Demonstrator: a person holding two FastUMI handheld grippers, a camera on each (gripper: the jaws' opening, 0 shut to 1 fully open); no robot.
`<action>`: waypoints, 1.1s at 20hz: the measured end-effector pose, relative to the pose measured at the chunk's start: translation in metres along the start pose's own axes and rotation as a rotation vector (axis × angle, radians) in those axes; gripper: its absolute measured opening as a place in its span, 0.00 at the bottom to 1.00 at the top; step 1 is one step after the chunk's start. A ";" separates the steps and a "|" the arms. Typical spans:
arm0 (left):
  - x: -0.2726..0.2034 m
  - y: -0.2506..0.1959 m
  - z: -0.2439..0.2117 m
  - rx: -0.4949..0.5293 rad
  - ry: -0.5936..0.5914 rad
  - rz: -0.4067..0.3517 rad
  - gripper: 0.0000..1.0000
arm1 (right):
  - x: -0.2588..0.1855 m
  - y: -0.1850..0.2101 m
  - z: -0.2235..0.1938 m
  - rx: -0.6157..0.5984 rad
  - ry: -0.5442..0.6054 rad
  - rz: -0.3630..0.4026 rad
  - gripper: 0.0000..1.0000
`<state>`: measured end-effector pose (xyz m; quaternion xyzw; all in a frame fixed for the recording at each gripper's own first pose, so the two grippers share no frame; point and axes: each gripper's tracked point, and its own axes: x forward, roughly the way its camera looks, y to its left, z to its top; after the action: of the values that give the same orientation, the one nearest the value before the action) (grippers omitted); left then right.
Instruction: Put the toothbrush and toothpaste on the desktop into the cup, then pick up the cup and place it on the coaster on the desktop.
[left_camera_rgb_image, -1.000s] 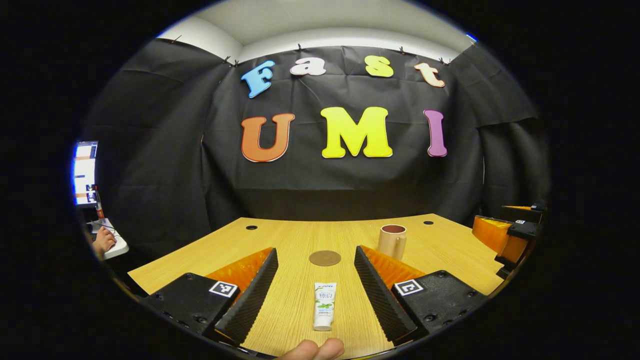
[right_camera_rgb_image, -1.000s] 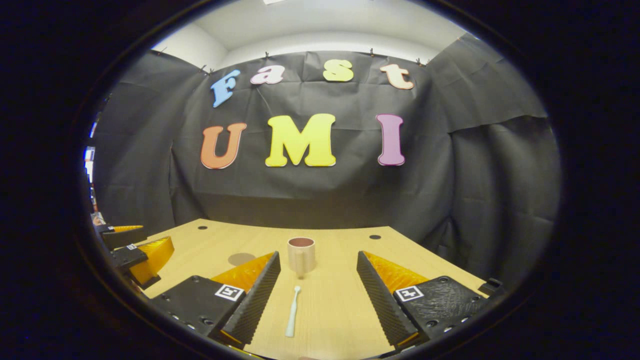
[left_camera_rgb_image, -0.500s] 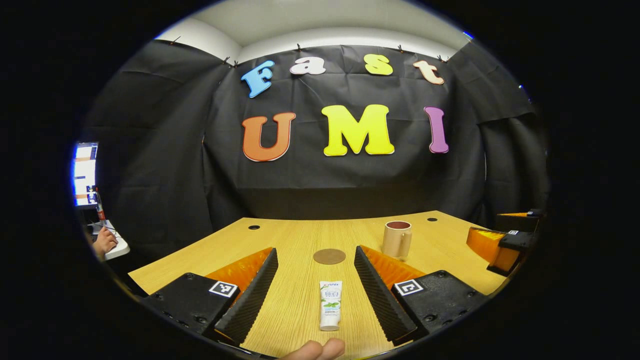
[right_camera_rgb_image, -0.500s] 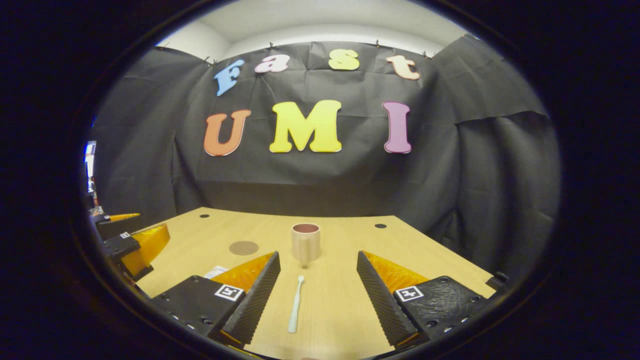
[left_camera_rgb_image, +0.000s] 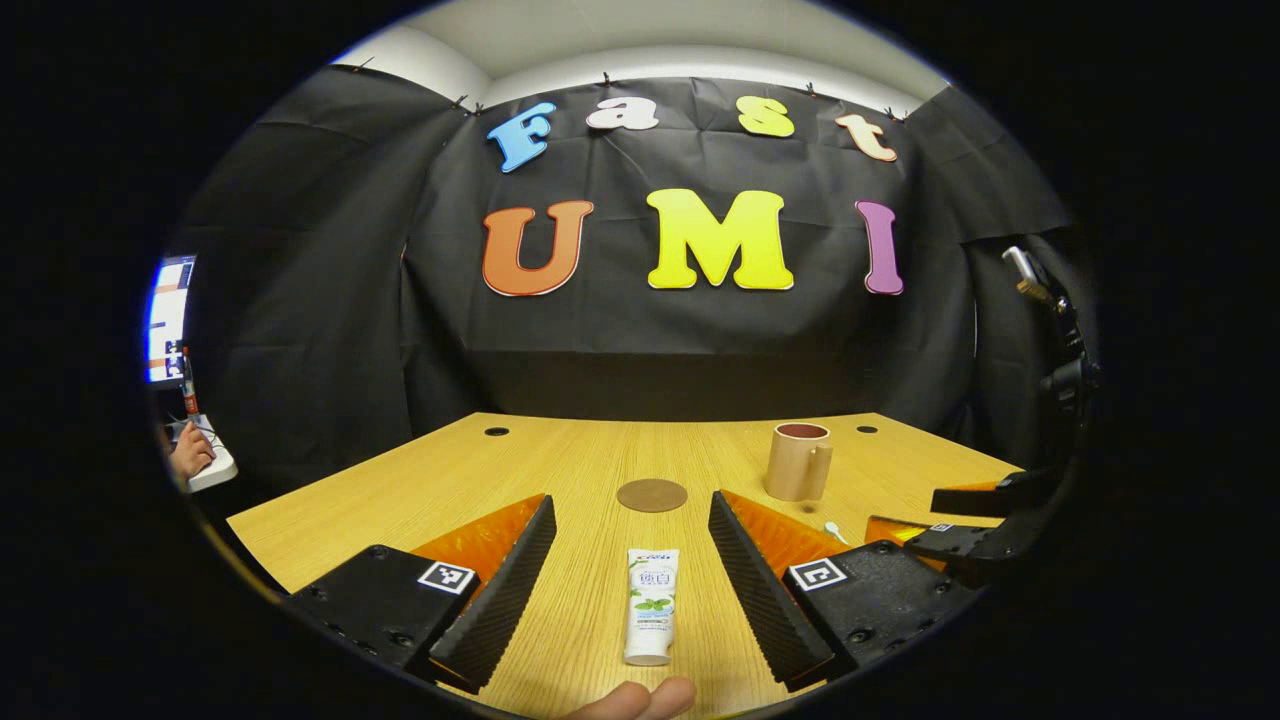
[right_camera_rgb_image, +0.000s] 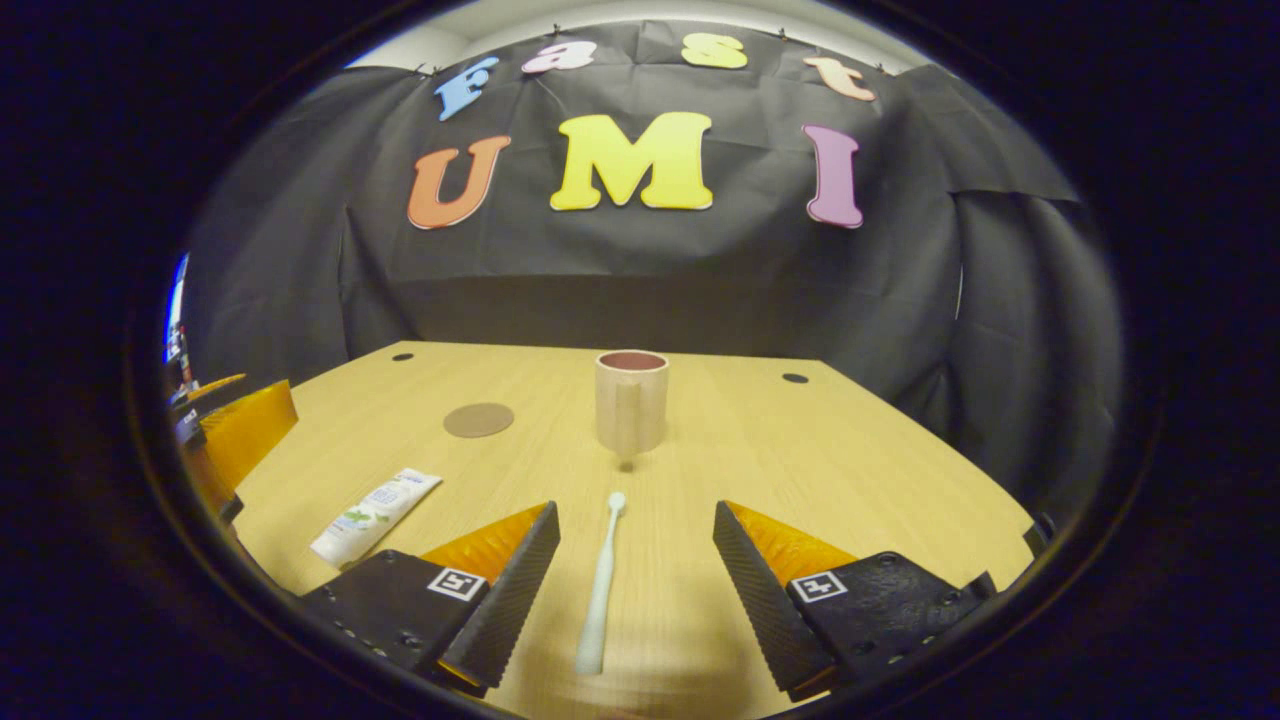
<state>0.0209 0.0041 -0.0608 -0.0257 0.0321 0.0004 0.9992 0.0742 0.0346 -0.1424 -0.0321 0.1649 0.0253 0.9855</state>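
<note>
In the left gripper view, the left gripper hangs over the light wooden desktop with its jaws spread wide and nothing between them pressed. A white toothpaste tube with a green leaf print lies flat on the wood between the two fingers, roughly midway, touching neither, its cap end toward the camera. Straight ahead, beyond the fingertips, sits a round brown coaster. A tan ceramic cup with a handle stands upright past the right-hand finger, well apart from the coaster.

In the right gripper view, the right gripper is likewise released, jaws wide apart above the desktop. A slim white toothbrush lies lengthwise between the fingers, nearer the left-hand one, touching neither; its head points away toward the cup, which stands straight ahead beyond the tips. The toothpaste tube lies outside the left-hand finger, with the coaster farther off on that side.
</note>
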 end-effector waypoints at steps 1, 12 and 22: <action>0.002 0.001 -0.001 -0.009 0.003 -0.002 0.98 | 0.008 0.002 -0.004 0.003 0.026 0.006 0.97; 0.019 0.011 -0.043 0.058 0.155 0.016 0.98 | 0.057 0.018 -0.034 0.051 0.292 0.011 0.49; 0.025 -0.012 -0.085 0.018 0.335 -0.063 0.98 | 0.061 0.012 -0.030 0.097 0.320 0.036 0.06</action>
<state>0.0400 -0.0122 -0.1461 -0.0174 0.1972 -0.0357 0.9796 0.1211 0.0470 -0.1915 0.0148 0.3210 0.0293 0.9465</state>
